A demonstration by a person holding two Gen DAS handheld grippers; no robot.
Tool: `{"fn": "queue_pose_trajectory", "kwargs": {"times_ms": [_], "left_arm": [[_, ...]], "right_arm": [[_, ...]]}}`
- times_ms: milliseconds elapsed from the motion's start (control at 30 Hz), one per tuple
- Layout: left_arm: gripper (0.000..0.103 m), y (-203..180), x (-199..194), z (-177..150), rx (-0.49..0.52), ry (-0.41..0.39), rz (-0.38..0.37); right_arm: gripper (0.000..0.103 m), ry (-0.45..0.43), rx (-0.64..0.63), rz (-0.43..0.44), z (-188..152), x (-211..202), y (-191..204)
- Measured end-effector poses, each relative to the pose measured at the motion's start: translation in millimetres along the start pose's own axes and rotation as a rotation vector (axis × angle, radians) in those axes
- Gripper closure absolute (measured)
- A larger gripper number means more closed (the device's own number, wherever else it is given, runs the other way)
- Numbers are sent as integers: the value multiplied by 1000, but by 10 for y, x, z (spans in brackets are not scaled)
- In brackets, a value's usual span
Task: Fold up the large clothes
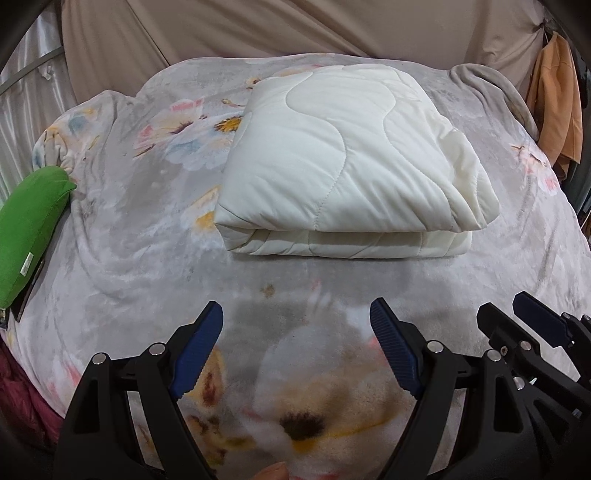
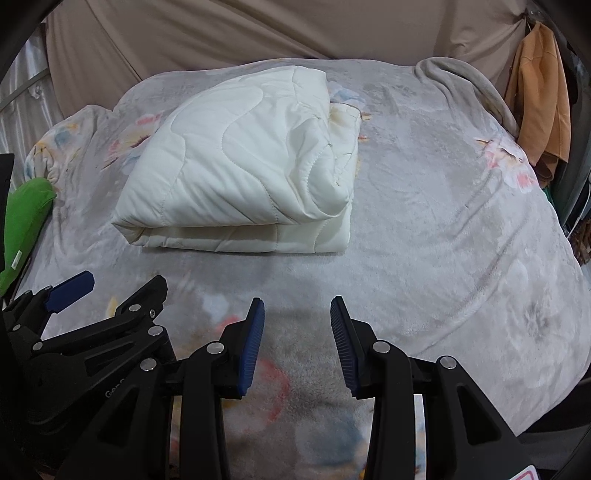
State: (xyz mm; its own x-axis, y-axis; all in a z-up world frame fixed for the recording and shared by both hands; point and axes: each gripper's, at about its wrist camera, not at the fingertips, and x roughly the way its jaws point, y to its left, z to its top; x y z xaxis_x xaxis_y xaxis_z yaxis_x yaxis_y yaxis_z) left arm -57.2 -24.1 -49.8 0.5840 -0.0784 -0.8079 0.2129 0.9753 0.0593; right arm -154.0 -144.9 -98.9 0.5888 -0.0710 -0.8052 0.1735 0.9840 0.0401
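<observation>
A white quilted comforter (image 1: pixel 351 162) lies folded into a thick rectangle on the bed, its folded edge toward me. In the right wrist view the comforter (image 2: pixel 240 177) sits left of centre, its loose layers bunched at the right end. My left gripper (image 1: pixel 295 310) hovers over the bedspread short of the comforter, jaws wide open with nothing between them. My right gripper (image 2: pixel 297 304) hangs beside it, jaws partly open with nothing between them. Each gripper shows in the other's view: the right gripper (image 1: pixel 506 310) at the right edge, the left gripper (image 2: pixel 123 280) at the lower left.
A grey floral fleece bedspread (image 1: pixel 147 240) covers the bed. A green pillow (image 1: pixel 29 229) lies at the left edge with a dark flat object (image 1: pixel 29 291) under it. An orange garment (image 1: pixel 554 110) hangs at the far right. A beige cloth (image 1: pixel 258 29) backs the bed.
</observation>
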Motion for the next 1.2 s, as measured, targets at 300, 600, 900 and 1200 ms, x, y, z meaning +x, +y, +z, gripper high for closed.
{"fn": "queue_pose_trajectory", "kwargs": {"times_ms": [300,600,900,1200], "left_arm": [[24,-8,57,13,-20,21,-11],[20,-20,98,10,-35,35,-19],[20,-38,143,22,-31,43,-11],[20,-40,163,37,-28,45,12]], "right_arm": [[66,-7,-5,-9,28,23,2],[66,-2,-4,-8,36,53,-25],[66,1,-2,-14,39,85,-31],[65,-1,-6,-15,44,119,-1]]}}
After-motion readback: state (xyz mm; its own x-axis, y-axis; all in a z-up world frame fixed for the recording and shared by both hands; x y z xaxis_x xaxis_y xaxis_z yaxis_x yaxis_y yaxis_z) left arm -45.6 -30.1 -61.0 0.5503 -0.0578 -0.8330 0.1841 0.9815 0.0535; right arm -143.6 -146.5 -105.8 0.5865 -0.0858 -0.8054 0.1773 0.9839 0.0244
